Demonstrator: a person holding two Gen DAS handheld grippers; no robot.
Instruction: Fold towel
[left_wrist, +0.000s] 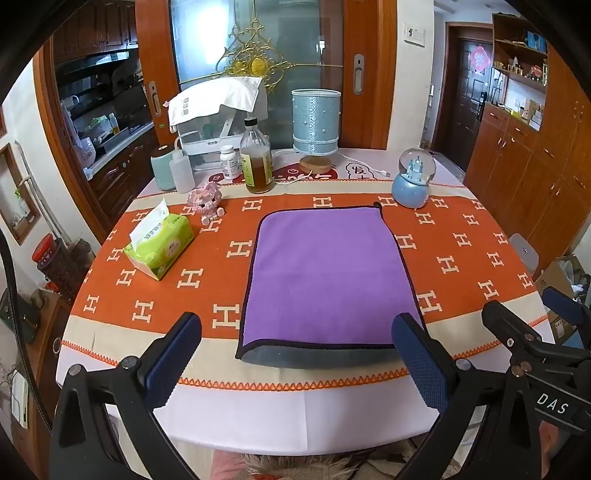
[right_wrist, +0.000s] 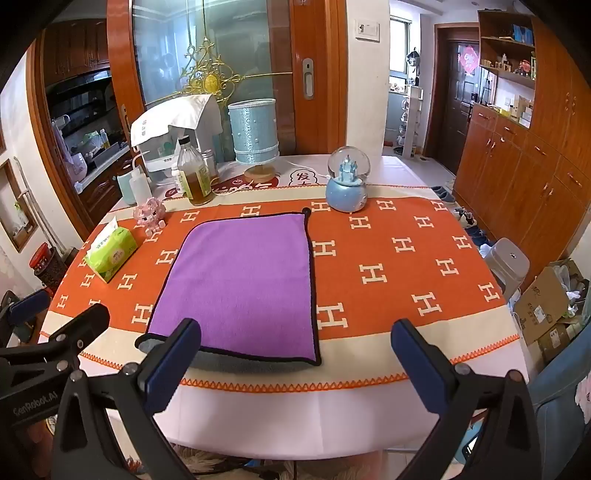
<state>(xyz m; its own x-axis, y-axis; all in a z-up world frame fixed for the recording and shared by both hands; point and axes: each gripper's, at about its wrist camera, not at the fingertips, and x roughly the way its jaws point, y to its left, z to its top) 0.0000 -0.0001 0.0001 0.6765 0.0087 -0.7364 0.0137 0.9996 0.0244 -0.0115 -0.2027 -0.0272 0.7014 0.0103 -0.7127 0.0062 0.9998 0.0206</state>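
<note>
With both your left tongs (left_wrist: 295, 354) and right tongs (right_wrist: 295, 362) spread wide and empty above the near hem, the flat purple microfibre towel (left_wrist: 328, 273) on the orange-patterned worktop (left_wrist: 461, 258) (grey underside peeking out) may bunch if you pinch unevenly.

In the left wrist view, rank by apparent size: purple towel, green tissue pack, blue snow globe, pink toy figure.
Largest to smallest as they look:
1. purple towel
2. green tissue pack
3. blue snow globe
4. pink toy figure
The snow globe sits farther from the camera than the tissue pack, so that pair is less certain.
</note>
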